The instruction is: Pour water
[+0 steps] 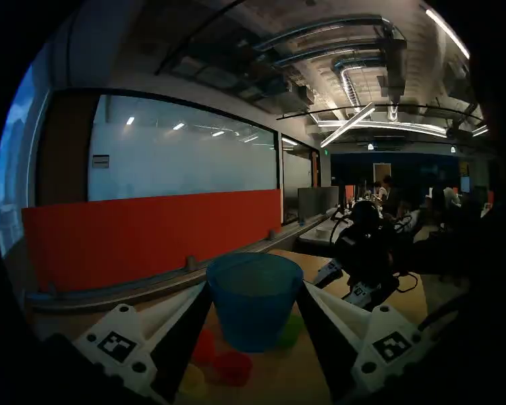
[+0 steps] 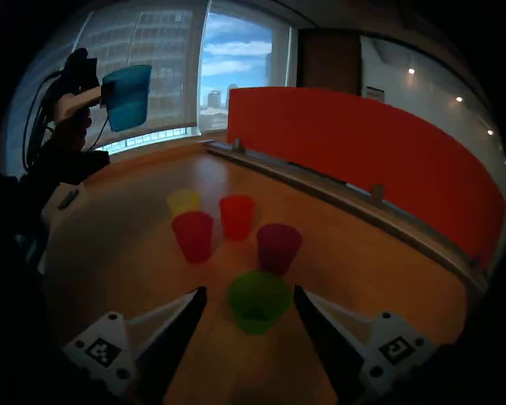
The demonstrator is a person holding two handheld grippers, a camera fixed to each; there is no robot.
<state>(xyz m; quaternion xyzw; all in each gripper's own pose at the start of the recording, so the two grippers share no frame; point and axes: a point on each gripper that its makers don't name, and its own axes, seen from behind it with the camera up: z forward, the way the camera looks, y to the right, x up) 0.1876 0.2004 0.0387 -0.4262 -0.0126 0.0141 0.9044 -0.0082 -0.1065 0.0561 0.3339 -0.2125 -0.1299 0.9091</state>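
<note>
A translucent blue cup (image 1: 253,307) stands upright between my left gripper's (image 1: 254,289) fingers, which are shut on its sides. In the right gripper view that blue cup (image 2: 128,94) hangs high above the table's far left, held by the left gripper (image 2: 103,94). On the wooden table (image 2: 118,250) stand a yellow cup (image 2: 183,200), a red cup (image 2: 193,235), an orange-red cup (image 2: 237,216), a purple cup (image 2: 278,247) and a green cup (image 2: 258,300). My right gripper (image 2: 248,291) is open, low over the table, with the green cup between its fingers. Whether any cup holds water is unclear.
An orange-red divider panel (image 2: 388,145) with a metal rail (image 2: 347,196) runs along the table's back edge. Windows (image 2: 243,67) lie beyond the far end. A dark sleeve and cables (image 2: 57,155) sit at the left. The right gripper's dark body (image 1: 364,253) shows over the table.
</note>
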